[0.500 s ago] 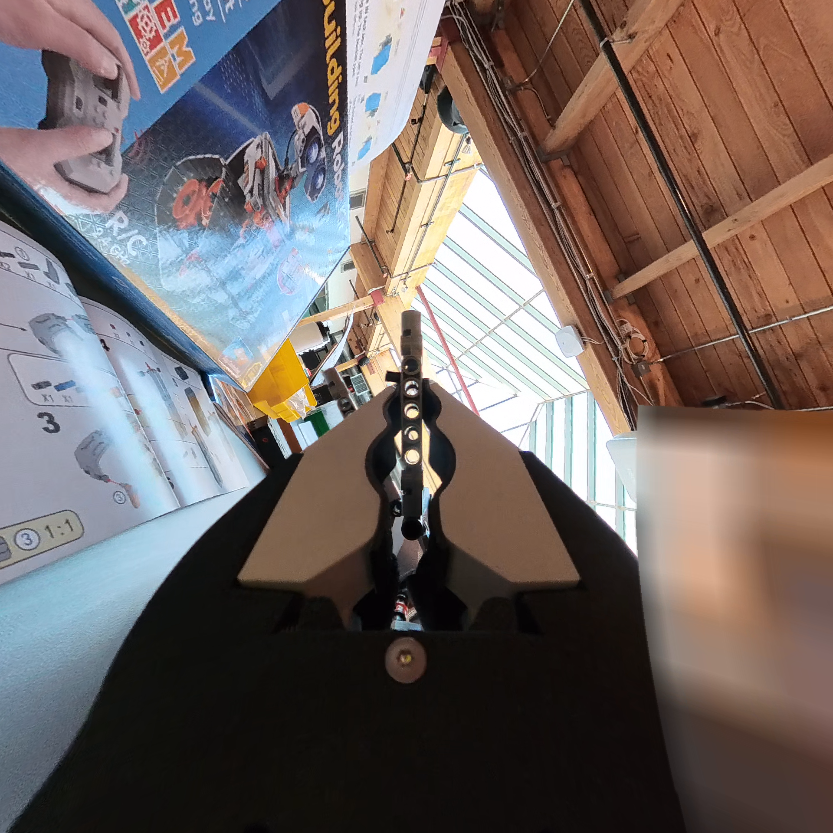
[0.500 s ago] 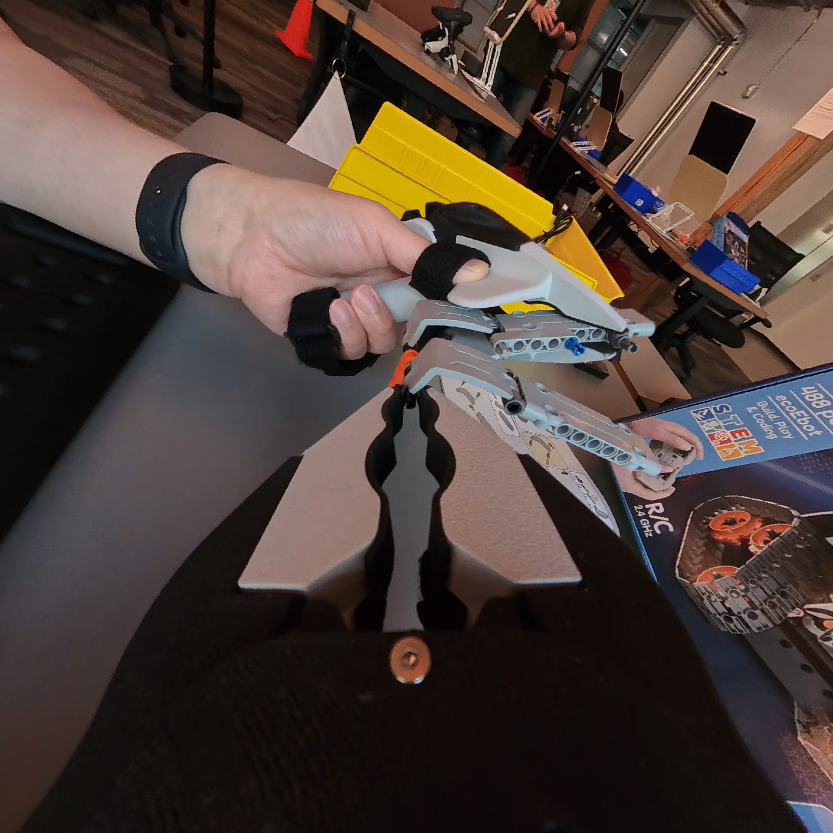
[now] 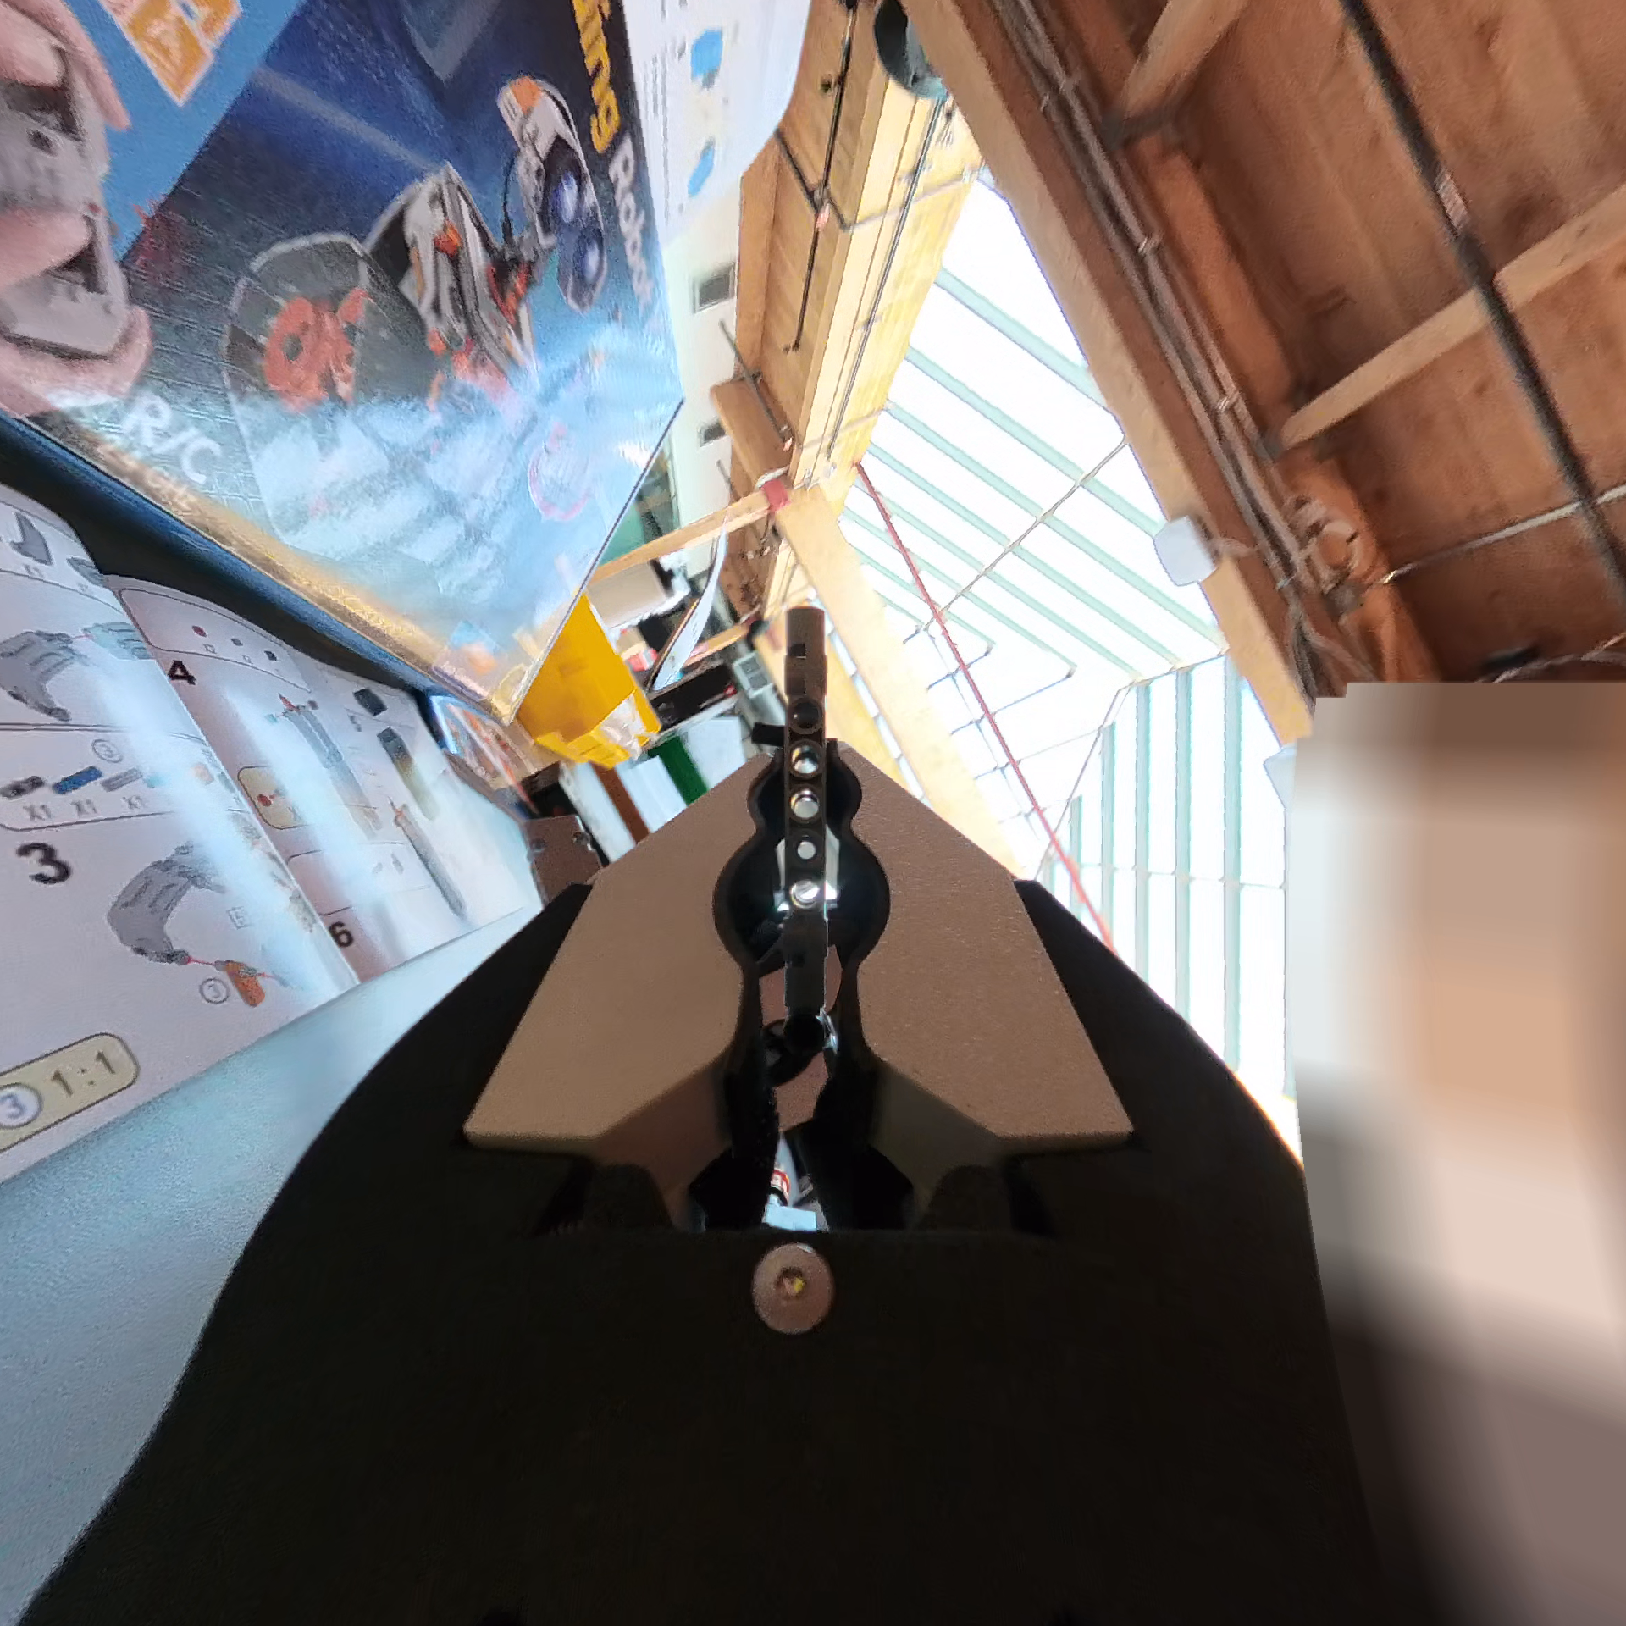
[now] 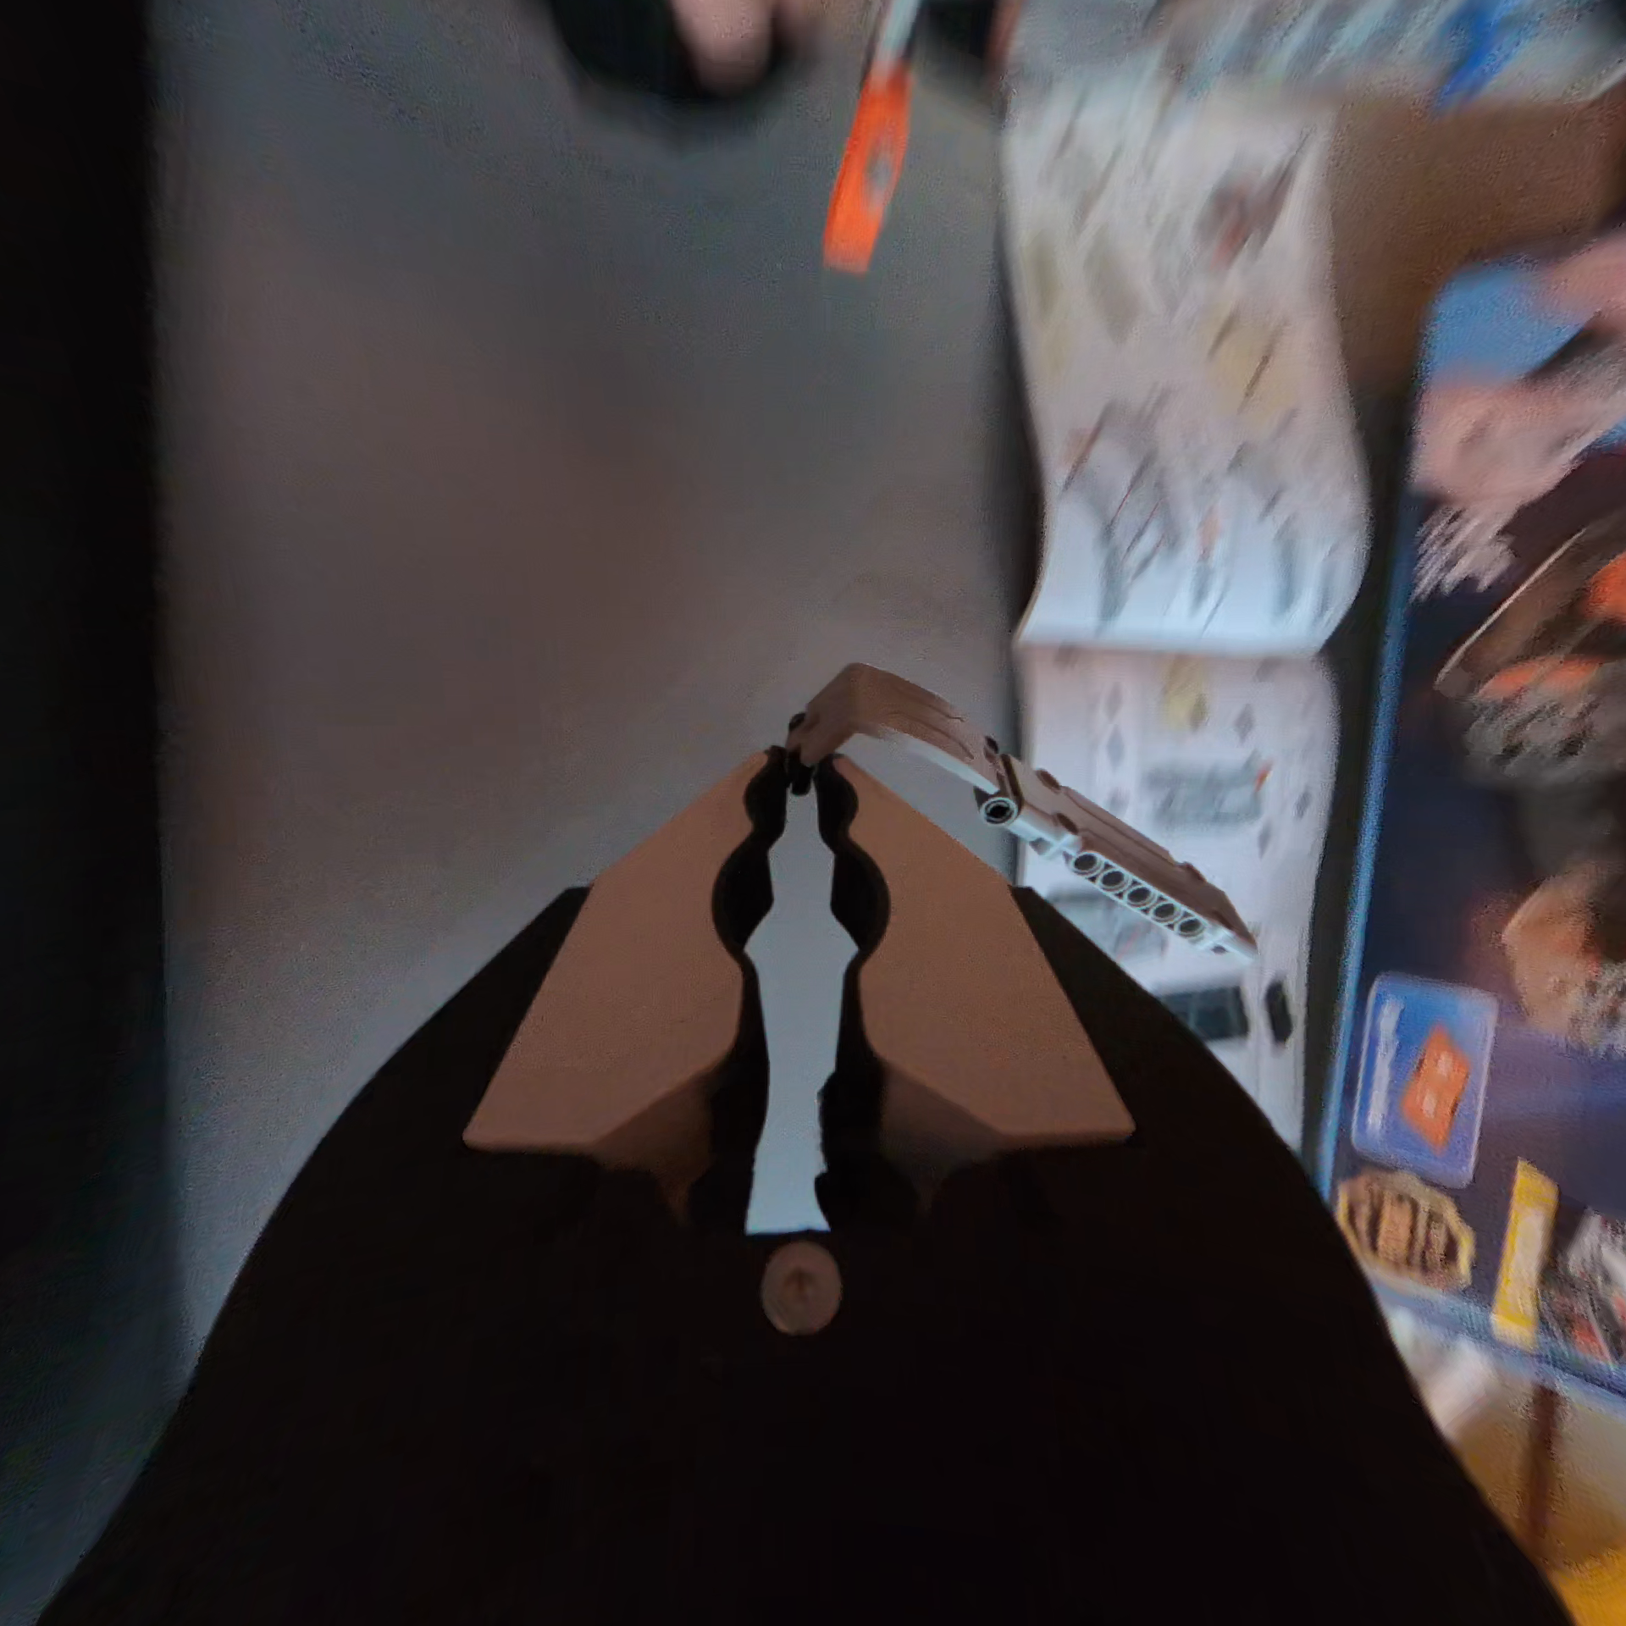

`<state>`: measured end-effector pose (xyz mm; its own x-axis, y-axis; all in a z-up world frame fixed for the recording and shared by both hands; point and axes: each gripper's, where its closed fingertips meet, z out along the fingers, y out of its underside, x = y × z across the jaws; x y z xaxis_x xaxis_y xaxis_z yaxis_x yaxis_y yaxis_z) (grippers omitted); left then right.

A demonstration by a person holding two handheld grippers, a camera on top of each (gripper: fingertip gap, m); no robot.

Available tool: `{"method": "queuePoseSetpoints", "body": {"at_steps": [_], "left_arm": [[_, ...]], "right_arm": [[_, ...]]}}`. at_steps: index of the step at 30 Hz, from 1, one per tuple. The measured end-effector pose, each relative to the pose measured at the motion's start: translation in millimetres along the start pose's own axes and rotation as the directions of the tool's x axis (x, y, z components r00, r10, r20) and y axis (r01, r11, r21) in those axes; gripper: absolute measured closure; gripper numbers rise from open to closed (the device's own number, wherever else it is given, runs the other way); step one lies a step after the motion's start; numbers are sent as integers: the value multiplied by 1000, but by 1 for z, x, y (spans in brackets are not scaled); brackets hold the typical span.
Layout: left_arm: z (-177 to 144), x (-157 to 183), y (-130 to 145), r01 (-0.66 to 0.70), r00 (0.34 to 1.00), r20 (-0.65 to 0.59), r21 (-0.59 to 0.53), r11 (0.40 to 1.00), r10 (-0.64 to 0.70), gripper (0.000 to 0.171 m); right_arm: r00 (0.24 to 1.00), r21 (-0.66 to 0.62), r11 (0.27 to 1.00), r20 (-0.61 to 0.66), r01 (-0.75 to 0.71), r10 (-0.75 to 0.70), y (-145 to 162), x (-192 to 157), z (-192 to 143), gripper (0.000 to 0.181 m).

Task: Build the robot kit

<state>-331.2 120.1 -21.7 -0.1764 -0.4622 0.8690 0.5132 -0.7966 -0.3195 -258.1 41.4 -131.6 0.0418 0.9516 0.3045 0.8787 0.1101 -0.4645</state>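
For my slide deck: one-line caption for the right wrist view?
Right gripper pinches a grey holed beam piece by its end above a grey table.

Blue building-toy box (image 3: 422,290): yellow and white lettering along one edge, an orange logo patch at the corner, white lettering near the lower rim. Instruction booklet (image 3: 132,836), white pages: bold black step numerals, small part-count marks, a yellow scale tag. White sheet (image 3: 704,106) above the box: fine print, too small to read. Right wrist view: box (image 4: 1496,1012) and booklet (image 4: 1170,440) print is blurred and unreadable.
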Motion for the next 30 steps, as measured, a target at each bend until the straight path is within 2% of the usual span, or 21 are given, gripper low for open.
{"method": "queuePoseSetpoints", "body": {"at_steps": [2, 4, 6, 9, 10, 11, 13, 14, 15, 16, 17, 19, 20, 22, 23, 24, 26, 27, 29, 30], "left_arm": [[4, 2, 8, -41, 999, 15, -58, 997, 42, 167], [8, 2, 15, -65, 997, 27, -107, 992, 68, 168], [10, 3, 19, -82, 996, 29, -136, 987, 87, 168], [11, 2, 22, -81, 996, 32, -167, 983, 88, 168], [11, 1, 23, -76, 996, 31, -172, 982, 83, 168], [11, 2, 24, -71, 997, 27, -175, 982, 77, 168], [13, 4, 29, -60, 998, 12, -204, 977, 64, 167], [15, 7, 34, -62, 998, 1, -229, 971, 64, 167], [18, 9, 39, -74, 997, -11, -252, 965, 74, 168], [20, 11, 44, -95, 995, -18, -273, 957, 94, 168], [22, 12, 48, -122, 992, -20, -290, 949, 122, 168], [24, 13, 53, -180, 983, -21, -304, 935, 182, 167], [25, 13, 54, -202, 978, -19, -303, 931, 206, 167], [25, 17, 51, -236, 971, -27, -283, 930, 238, 167], [25, 17, 51, -246, 968, -27, -287, 926, 249, 167], [25, 18, 52, -249, 968, -35, -295, 922, 250, 167], [25, 25, 51, -237, 971, -81, -297, 925, 223, 166], [25, 26, 51, -234, 972, -91, -308, 922, 216, 159], [23, 21, 45, -225, 974, -57, -330, 917, 219, 129], [20, 16, 42, -221, 974, -31, -346, 912, 225, 127]], "right_arm": [[997, -247, 969, 76, 17, 2, 32, -13, 0, 176], [988, -343, 939, 150, 28, 26, 38, -23, 3, 176], [979, -374, 926, 203, 44, 36, 37, -30, 9, 175], [982, -323, 946, 188, 31, 32, 28, -27, 15, 175], [983, -277, 961, 182, 17, 35, 23, -26, 15, 167], [981, -207, 978, 186, -11, 50, 17, -26, 13, 152], [970, -14, 993, 211, -121, 121, -1, -24, 0, 144], [966, 125, 975, 206, -186, 158, -16, -15, -9, 144], [957, 283, 921, 189, -268, 221, -33, 2, -20, 145], [922, 423, 821, 213, -384, 322, -50, 20, -31, 153], [854, 503, 690, 308, -520, 419, -64, 34, -40, 160], [692, 521, 457, 537, -721, 482, -82, 46, -49, 158], [637, 485, 413, 589, -771, 497, -84, 46, -45, 156], [639, 448, 456, 567, -769, 520, -83, 41, -29, 148], [636, 467, 432, 575, -772, 515, -88, 41, -30, 154], [615, 478, 387, 635, -788, 468, -96, 38, -37, 174], [538, 436, 318, 719, -842, 439, -100, 38, -42, 176], [510, 415, 300, 745, -859, 430, -99, 38, -43, 176], [478, 395, 270, 751, -878, 455, -90, 44, -41, 176], [469, 390, 261, 753, -883, 461, -86, 45, -41, 176]]}}
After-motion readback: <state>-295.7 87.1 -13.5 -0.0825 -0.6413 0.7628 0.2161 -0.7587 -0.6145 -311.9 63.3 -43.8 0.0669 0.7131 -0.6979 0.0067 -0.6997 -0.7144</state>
